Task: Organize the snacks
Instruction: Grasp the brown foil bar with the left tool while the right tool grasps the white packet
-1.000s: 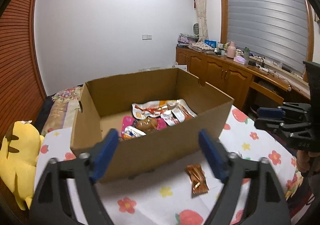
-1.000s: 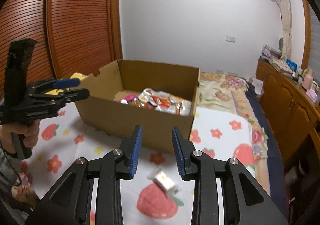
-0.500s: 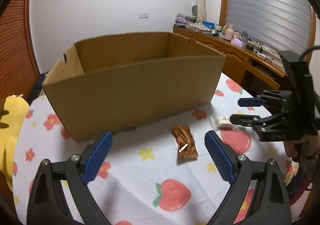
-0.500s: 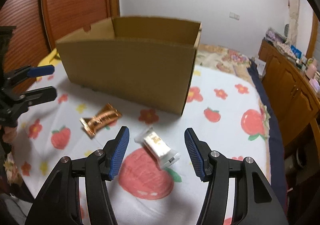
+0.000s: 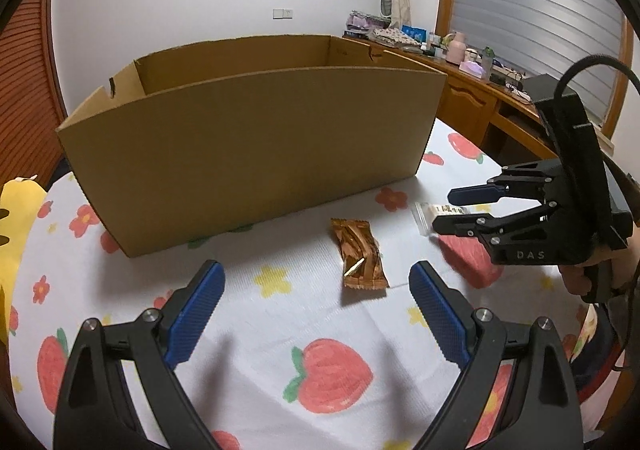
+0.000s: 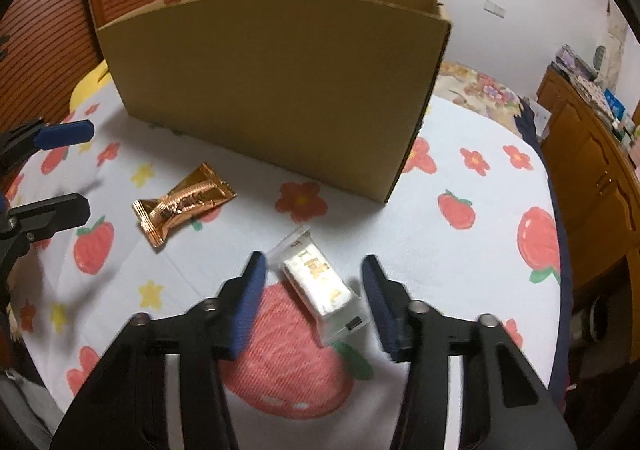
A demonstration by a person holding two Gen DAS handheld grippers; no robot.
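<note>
Right gripper (image 6: 312, 302) closing, jaws not yet touching the light, crinkly clear-wrapped white snack bar (image 6: 320, 286); best pinched across its firm middle. Left gripper (image 5: 316, 314) wide open, empty.

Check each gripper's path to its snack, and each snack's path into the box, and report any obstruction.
Nothing lies between the left gripper and the copper snack, or between the right gripper, whose jaws have just been closing, and the white snack. The cardboard box has its near wall facing both snacks; each must go over it.

Dim indoor light, fisheye-warped edges
</note>
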